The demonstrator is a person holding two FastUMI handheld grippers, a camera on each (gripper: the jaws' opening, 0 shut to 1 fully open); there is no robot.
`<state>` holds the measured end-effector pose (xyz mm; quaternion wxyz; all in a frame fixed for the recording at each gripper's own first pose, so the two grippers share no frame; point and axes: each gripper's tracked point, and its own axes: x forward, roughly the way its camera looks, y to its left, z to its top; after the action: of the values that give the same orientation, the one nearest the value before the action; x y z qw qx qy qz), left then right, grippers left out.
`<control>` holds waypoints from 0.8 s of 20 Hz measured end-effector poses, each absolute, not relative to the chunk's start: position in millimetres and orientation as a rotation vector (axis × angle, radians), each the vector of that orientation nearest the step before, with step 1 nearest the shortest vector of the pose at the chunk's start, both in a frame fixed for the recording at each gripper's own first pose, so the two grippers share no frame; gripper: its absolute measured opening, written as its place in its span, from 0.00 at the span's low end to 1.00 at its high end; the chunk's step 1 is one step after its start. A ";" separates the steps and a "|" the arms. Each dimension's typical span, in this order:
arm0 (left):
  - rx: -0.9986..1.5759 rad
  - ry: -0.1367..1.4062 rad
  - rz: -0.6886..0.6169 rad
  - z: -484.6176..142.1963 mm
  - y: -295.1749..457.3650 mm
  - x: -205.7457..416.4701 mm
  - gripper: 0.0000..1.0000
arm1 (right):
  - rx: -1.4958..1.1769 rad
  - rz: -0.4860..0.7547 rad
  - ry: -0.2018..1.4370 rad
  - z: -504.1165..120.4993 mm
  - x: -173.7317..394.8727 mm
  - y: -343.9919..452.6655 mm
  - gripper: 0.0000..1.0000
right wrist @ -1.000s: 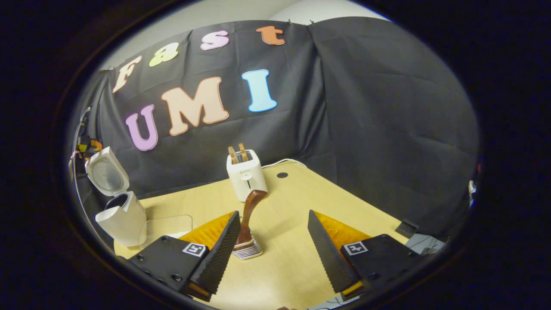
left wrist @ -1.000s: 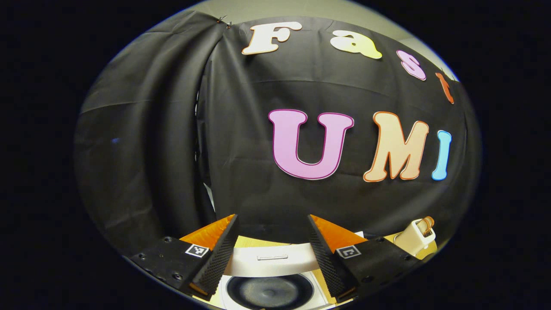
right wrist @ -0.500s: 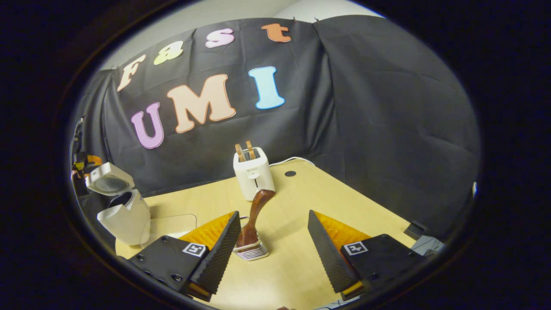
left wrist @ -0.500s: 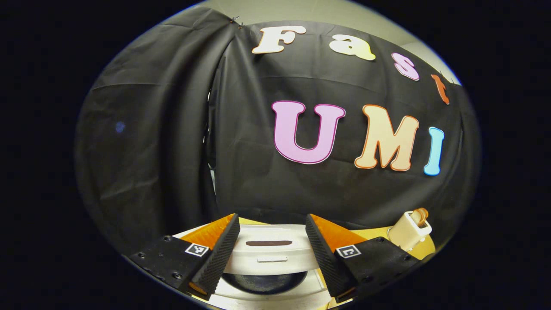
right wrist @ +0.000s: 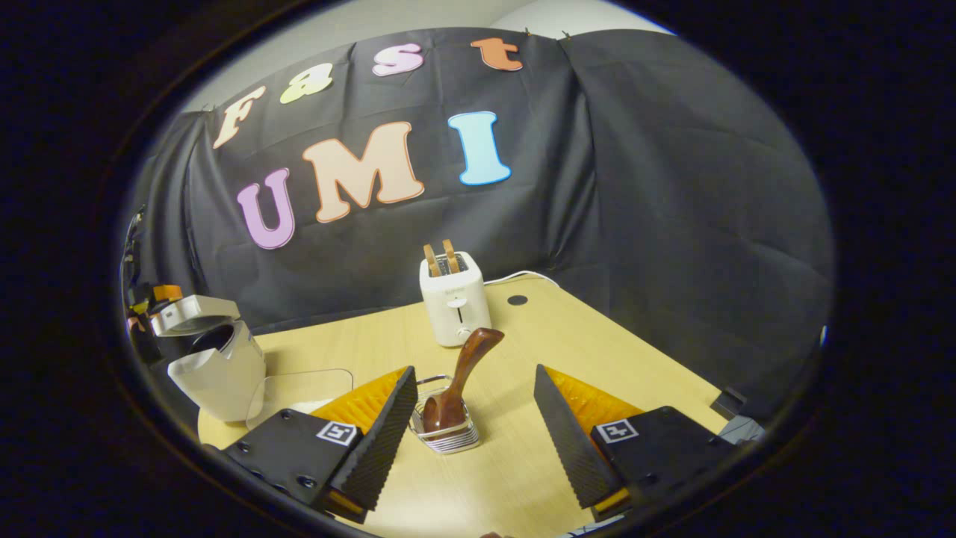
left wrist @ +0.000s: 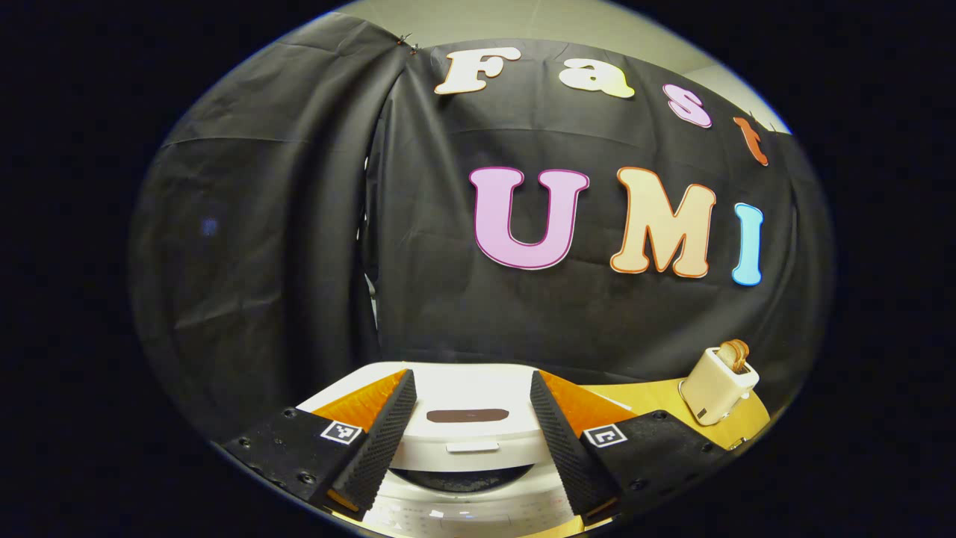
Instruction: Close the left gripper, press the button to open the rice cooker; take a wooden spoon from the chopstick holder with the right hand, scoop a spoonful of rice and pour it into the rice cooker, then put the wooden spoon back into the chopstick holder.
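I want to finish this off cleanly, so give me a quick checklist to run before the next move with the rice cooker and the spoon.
1. Spoon back in its holder: ok. The wooden spoon stands in the holder, handle leaning toward the toaster.
2. Right gripper free: ok. It is open, holds nothing, and is off the spoon.
3. Rice cooker shut: not ok. Its lid is tilted up, with a dark gap under it.
4. Left gripper placed at the lid: ok. It is open, with a finger on either side of the lid's front.
5. Rice in the pot: cannot tell.
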<state>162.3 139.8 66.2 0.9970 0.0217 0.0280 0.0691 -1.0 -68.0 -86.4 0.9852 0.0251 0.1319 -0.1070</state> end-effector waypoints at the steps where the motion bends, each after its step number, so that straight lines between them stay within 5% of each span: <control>1: 0.035 0.056 0.140 62.2 140.3 160.3 0.92 | 0.051 -0.214 0.265 -87.1 -1.1 -67.4 0.99; 16: 0.080 0.141 0.213 5.6 144.6 151.6 0.91 | 0.074 -0.239 0.261 -88.6 -15.6 -85.5 0.99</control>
<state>151.6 144.6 5.6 0.9911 0.0397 0.0703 0.1062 -15.6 -85.5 -88.6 0.9838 0.0366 0.1295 -0.1187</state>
